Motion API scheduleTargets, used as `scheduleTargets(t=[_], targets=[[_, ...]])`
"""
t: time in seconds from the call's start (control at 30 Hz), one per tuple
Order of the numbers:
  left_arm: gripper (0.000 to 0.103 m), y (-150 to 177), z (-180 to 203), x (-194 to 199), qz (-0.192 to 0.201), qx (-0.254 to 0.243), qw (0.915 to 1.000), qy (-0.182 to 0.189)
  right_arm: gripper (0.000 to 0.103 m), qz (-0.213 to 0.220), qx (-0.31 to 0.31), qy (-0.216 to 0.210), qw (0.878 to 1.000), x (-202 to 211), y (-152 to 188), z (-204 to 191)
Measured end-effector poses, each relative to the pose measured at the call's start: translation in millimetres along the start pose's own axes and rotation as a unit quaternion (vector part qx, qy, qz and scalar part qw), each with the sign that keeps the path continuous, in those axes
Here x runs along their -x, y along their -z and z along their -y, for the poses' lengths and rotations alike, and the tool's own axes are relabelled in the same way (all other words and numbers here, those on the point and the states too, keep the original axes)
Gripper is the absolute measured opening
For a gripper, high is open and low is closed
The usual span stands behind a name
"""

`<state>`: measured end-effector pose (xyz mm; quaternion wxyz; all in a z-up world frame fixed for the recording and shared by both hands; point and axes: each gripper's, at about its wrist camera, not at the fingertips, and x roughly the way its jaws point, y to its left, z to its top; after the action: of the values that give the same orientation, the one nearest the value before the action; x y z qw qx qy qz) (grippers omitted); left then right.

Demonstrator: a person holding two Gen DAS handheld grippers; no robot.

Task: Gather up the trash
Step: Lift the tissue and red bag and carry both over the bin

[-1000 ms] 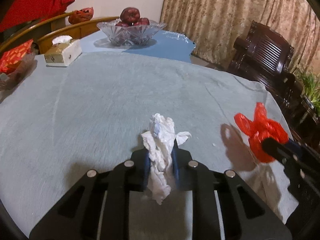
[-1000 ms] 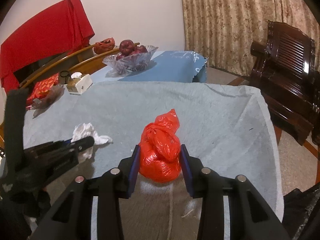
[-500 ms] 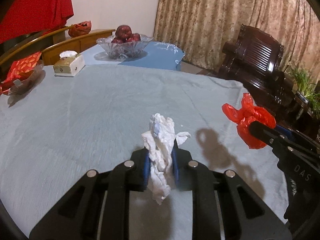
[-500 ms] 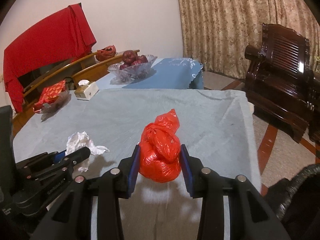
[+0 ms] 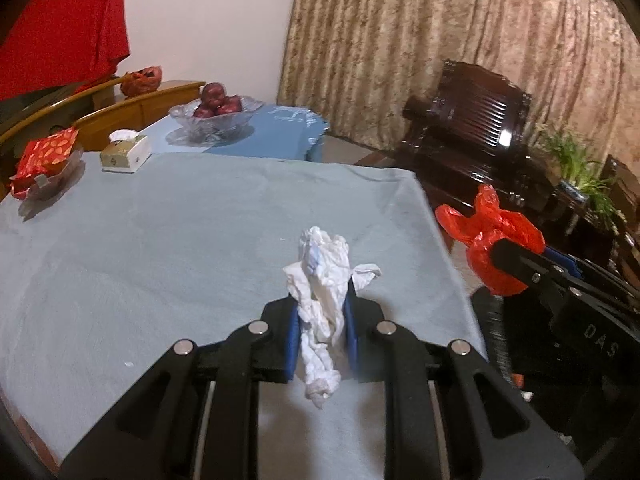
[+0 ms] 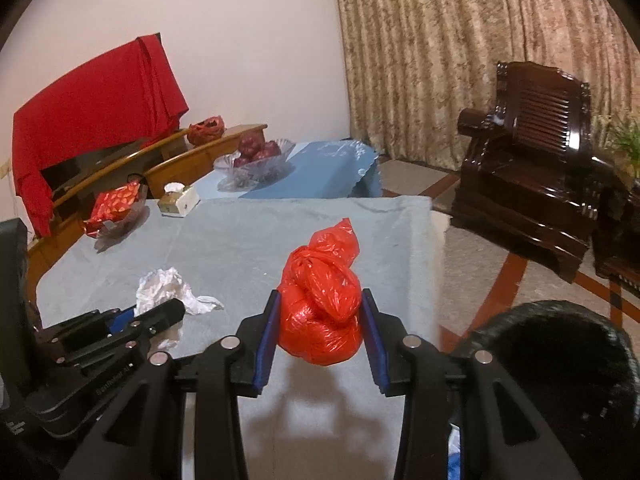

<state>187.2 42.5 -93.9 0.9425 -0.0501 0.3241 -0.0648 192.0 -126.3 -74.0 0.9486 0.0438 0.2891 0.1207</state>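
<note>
The left claw (image 5: 320, 320) is clenched on a crumpled white tissue (image 5: 322, 280), its blue pads nearly together with only the wad between them. The tissue stands upright in the grip, bunched above the pads, with a twisted tail hanging below — lifted off the surface (image 5: 160, 248), which is covered in a pale grey-blue cloth.

The right claw (image 6: 320, 320) grasps a knotted red plastic bag (image 6: 320, 300). Its jaws stand much wider apart than the left's, the blue pads pressed against the bag's bulging sides. The bag is held clear of the surface, near its right edge, and throws a shadow on the cloth below. In the left wrist view the same bag shows at the right, beyond the edge of the cloth, pinched at the tip of the right claw.

From the right wrist view the left claw sits low at the left, with the tissue poking out past its tip.

At the far end of the surface lie a tissue box (image 6: 178, 200) and a clear dish with a red-patterned packet (image 6: 116, 210); beyond them, on a blue-covered stand, is a glass bowl of red fruit (image 6: 256, 156). A dark, round opening (image 6: 560, 364) — blurred, its nature unclear — sits at the lower right of the right wrist view.
</note>
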Motion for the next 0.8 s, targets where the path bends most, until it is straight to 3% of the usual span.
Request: scheduleTargets(t=[0.43, 0.8], targets=[[0.018, 17, 93, 50, 0.024, -0.048, 0.9964, 0.065, 0.039, 0.032, -0.029, 0.063, 0.997, 100, 23, 66], [0.018, 37, 167, 49, 0.011, -0.089, 0.9868, 0.135, 0.039, 0.034, -0.063, 0.138, 0.988, 147, 53, 133]])
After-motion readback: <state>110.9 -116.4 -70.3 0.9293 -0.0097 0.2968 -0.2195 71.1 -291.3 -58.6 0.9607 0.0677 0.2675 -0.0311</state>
